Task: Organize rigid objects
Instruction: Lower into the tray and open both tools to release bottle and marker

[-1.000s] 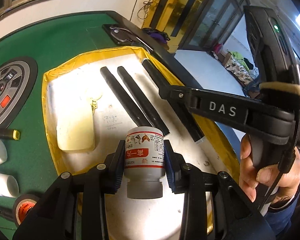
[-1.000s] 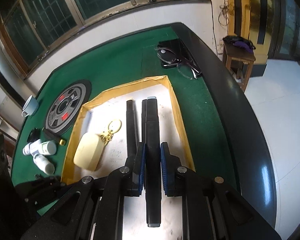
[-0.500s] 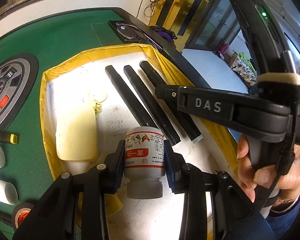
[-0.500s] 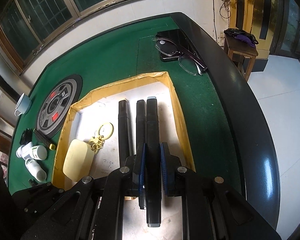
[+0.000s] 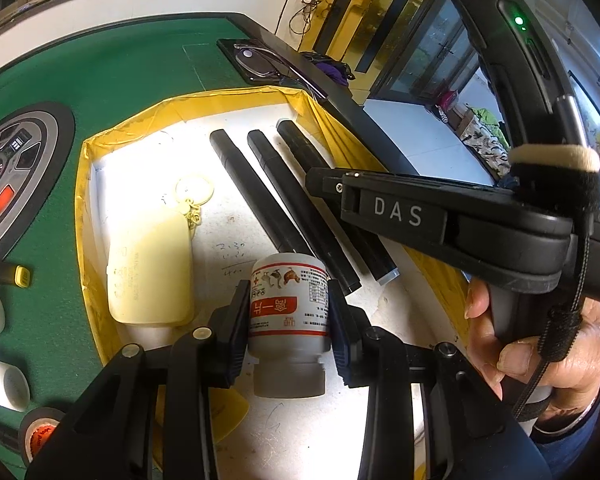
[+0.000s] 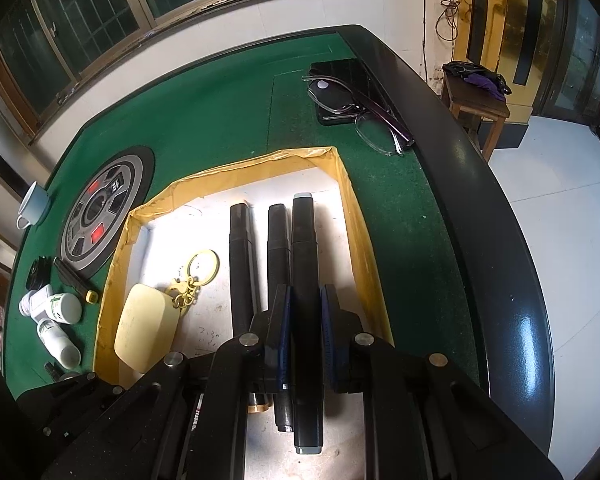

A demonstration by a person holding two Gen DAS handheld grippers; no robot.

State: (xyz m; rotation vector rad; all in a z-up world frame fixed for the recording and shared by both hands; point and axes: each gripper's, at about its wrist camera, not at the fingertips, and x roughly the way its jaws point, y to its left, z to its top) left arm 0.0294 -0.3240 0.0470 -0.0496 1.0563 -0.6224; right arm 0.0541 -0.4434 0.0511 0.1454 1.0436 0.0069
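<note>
1. A small labelled medicine bottle (image 5: 288, 308) is held cap-down between the closed pads of the left gripper (image 5: 288, 320), low over the near end of the yellow-rimmed tray (image 5: 85, 184).
2. A tip-over is judged likely if the bottle is released on its narrow grey cap; a knock against the cream keyfob case (image 5: 150, 268) just beside it could also result.
3. A black marker (image 6: 306, 280) is clamped lengthwise by the right gripper (image 6: 305, 336), beside two markers (image 6: 278, 236) already lying in the tray.
4. A skewed release could be expected to roll it into that row.
</note>
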